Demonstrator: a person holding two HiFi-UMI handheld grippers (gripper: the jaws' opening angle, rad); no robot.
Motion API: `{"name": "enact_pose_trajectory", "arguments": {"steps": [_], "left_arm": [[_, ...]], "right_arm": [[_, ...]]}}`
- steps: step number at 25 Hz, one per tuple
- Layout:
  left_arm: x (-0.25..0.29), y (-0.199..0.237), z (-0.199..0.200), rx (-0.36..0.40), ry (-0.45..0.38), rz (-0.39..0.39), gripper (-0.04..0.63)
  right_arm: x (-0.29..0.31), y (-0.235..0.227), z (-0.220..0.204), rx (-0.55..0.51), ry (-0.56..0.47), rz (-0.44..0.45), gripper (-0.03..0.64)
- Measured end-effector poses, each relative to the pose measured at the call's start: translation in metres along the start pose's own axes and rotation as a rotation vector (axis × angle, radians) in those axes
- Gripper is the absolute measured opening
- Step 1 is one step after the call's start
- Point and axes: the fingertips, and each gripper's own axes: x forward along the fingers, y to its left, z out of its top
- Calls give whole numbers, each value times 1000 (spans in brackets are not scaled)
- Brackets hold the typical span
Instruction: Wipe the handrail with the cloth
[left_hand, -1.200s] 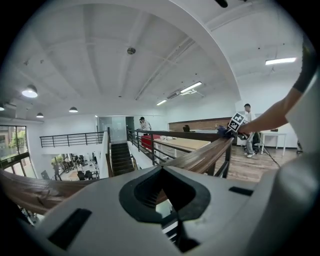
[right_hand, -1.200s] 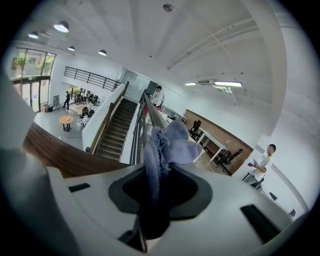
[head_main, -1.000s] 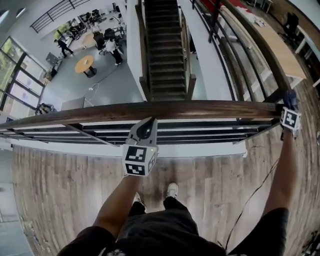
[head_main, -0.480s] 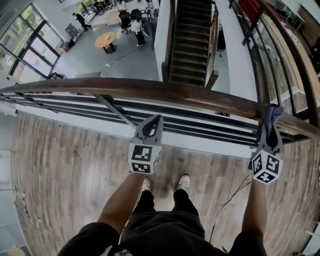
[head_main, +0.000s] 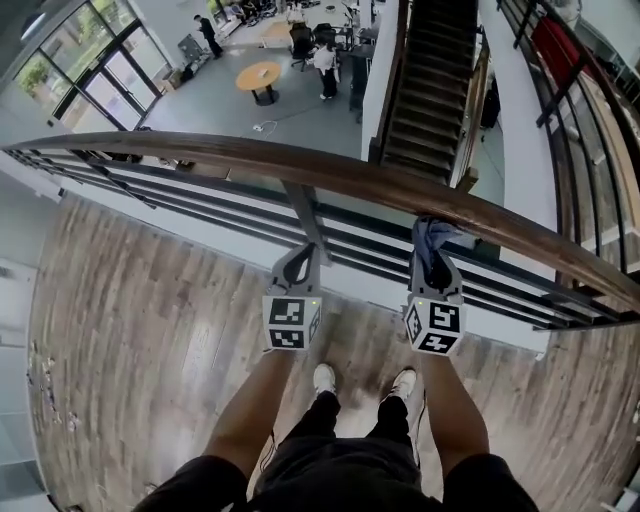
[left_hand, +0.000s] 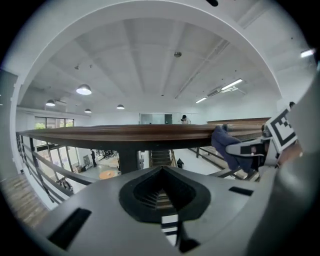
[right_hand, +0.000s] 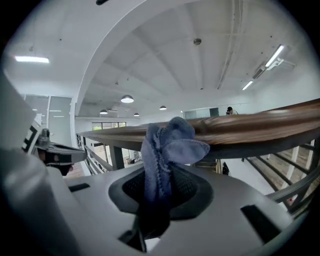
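Note:
A dark wooden handrail (head_main: 250, 160) curves across the head view above black metal rails. My right gripper (head_main: 432, 266) is shut on a blue cloth (head_main: 430, 240), whose bunched top rests against the handrail's near side. The right gripper view shows the cloth (right_hand: 165, 150) rising from the closed jaws up to the handrail (right_hand: 250, 127). My left gripper (head_main: 297, 262) hangs shut and empty just below the rail, left of the right one, close to a black post (head_main: 305, 215). From the left gripper view the handrail (left_hand: 125, 134) runs just above the jaws, with the cloth (left_hand: 225, 147) at right.
Beyond the rail is a drop to a lower floor with a staircase (head_main: 430, 90), a round table (head_main: 259, 77) and people. The wood plank floor (head_main: 130, 330) and my feet (head_main: 325, 378) are below. Horizontal black rails (head_main: 200, 200) run under the handrail.
My right gripper with the cloth has slid left along the handrail, from the far right end to close beside the left gripper. The view has shifted right along the balcony.

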Motion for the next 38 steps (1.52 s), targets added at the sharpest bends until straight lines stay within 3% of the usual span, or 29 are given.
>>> {"name": "enact_pose_trajectory", "arguments": {"steps": [8, 19, 28, 38], "left_arm": [[13, 75, -44, 13, 33, 16, 0], [16, 117, -80, -1, 74, 26, 0], [30, 94, -102, -22, 105, 14, 0], [56, 8, -89, -6, 111, -22, 0]], "right_arm": [[138, 126, -44, 83, 128, 36, 91], [217, 184, -88, 43, 284, 65, 91], [220, 171, -93, -59, 309, 53, 89], [163, 60, -104, -122, 303, 2, 89]]}}
